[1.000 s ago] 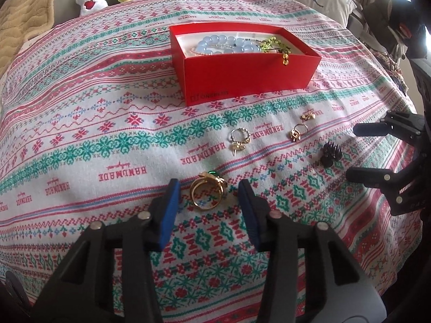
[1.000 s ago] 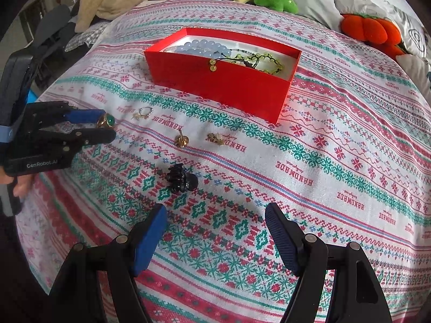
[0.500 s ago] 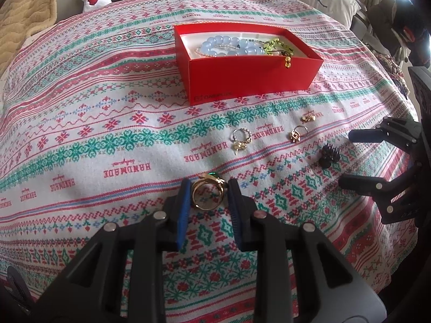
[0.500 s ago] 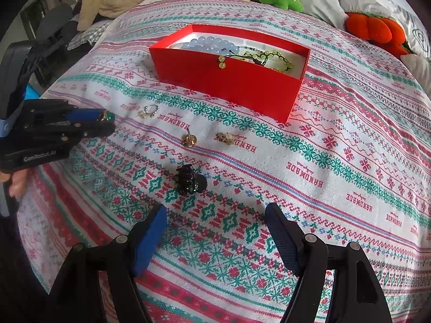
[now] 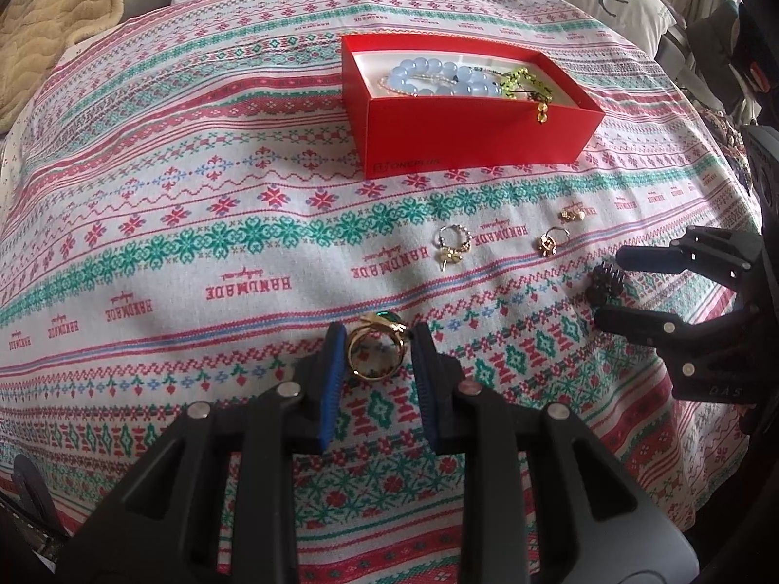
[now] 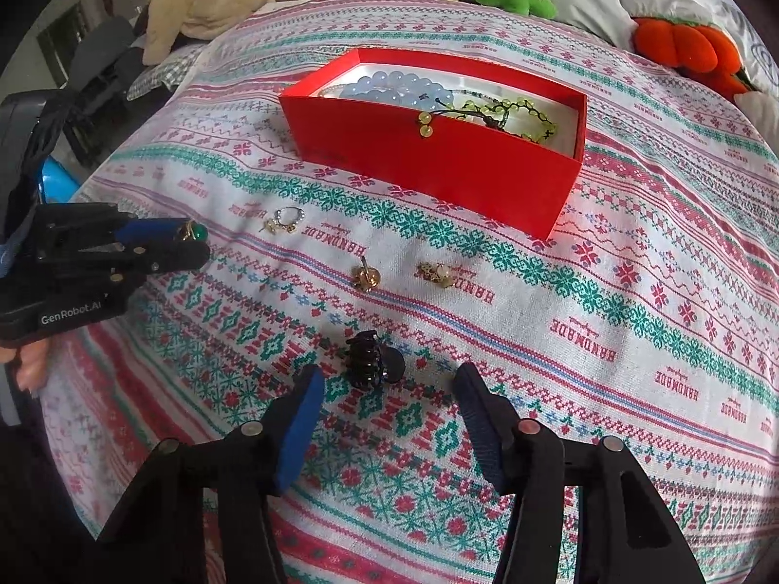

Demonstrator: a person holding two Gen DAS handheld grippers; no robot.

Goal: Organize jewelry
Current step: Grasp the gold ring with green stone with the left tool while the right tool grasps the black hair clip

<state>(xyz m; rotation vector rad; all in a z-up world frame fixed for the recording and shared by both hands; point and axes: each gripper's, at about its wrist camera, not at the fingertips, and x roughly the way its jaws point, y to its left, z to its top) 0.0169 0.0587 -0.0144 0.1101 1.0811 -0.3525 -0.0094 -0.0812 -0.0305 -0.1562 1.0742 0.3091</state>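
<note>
Left gripper (image 5: 376, 346): jaws narrow, closed on the gold ring (image 5: 374, 351), one blue pad on each outer side of the band. The ring stands on edge between the fingertips; its open hoop faces the camera and its green stone (image 5: 384, 315) sits on the far, upper side. The right wrist view confirms the stone projecting just past the left fingertips (image 6: 192, 232). It cannot be told whether the ring is clear of the cloth (image 5: 194, 224).

Right gripper (image 6: 384, 392): jaws at a middle width and just closing further, with nothing pressed between the pads. The black hair clip (image 6: 372, 359) lies on the cloth just ahead of the fingertips, slightly toward the left finger (image 6: 299, 418). Its long axis runs roughly across the gap. The right gripper is plainly the nearer one to the clip.

Outward from both grippers:
- Three small gold pieces lie on the cloth between the grippers and the box: a beaded hoop (image 5: 453, 243), a stud earring (image 6: 365, 276) and a small pearl piece (image 6: 435, 273).
- The red box (image 5: 467, 112) stands beyond them, open, already holding a blue bead bracelet (image 5: 438, 75) and a green bead string (image 6: 506, 109).

Governing relation: the box lies ahead of the left gripper and to its right, well apart. The ring's delivery therefore probably requires a forward carry over the loose pieces.
</note>
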